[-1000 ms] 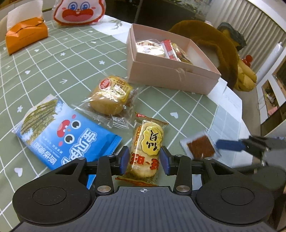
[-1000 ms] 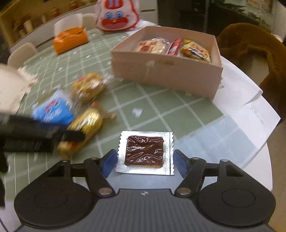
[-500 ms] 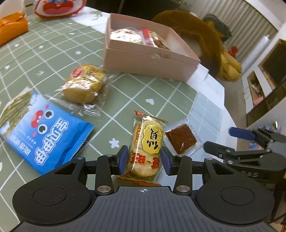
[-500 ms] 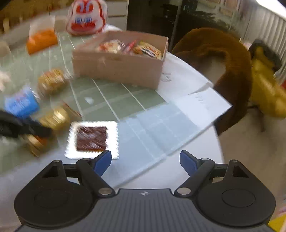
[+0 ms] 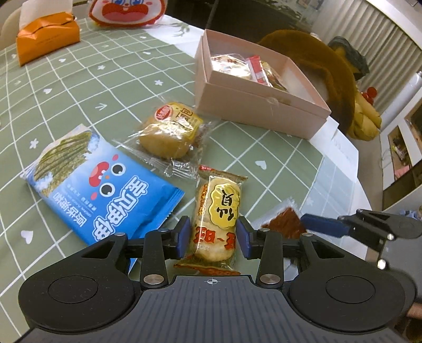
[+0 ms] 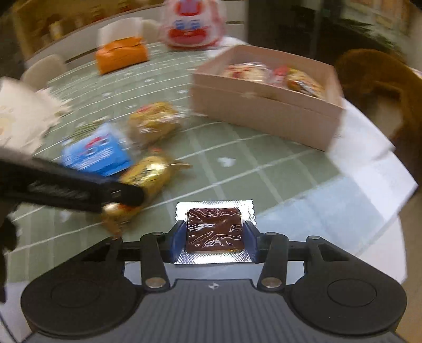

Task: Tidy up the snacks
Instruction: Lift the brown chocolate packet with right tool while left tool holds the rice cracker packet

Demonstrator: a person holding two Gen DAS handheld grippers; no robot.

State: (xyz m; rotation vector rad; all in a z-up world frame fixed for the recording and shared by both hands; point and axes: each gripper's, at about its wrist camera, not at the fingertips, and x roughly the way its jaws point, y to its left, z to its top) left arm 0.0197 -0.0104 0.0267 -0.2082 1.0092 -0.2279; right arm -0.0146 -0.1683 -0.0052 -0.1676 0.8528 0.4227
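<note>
My left gripper (image 5: 213, 237) holds a yellow rice cracker packet (image 5: 217, 211) low over the green checked tablecloth. Its jaws are closing and the pads press the packet's sides. To its right lies a brown square snack in a silver foil packet (image 6: 214, 227), with my right gripper (image 6: 214, 240) around it. The right jaws are closing and the blue pads sit against the brown block's sides, over the foil edges. In the left wrist view one right finger (image 5: 321, 228) touches that brown packet (image 5: 281, 224). The open pink box (image 5: 263, 108) with several snacks stands beyond.
A blue seaweed packet (image 5: 105, 190) and a wrapped yellow cake (image 5: 171, 132) lie left of the rice cracker. An orange tissue box (image 5: 47, 39) and a red-and-white bag (image 5: 126, 10) are at the back. White paper sheets (image 5: 340, 147) cover the table's right edge beside a brown plush chair (image 5: 329, 74).
My right gripper swung off to the right with its jaws wide, then came back and closed around the brown foil packet. The left gripper kept the rice cracker packet between its pads.
</note>
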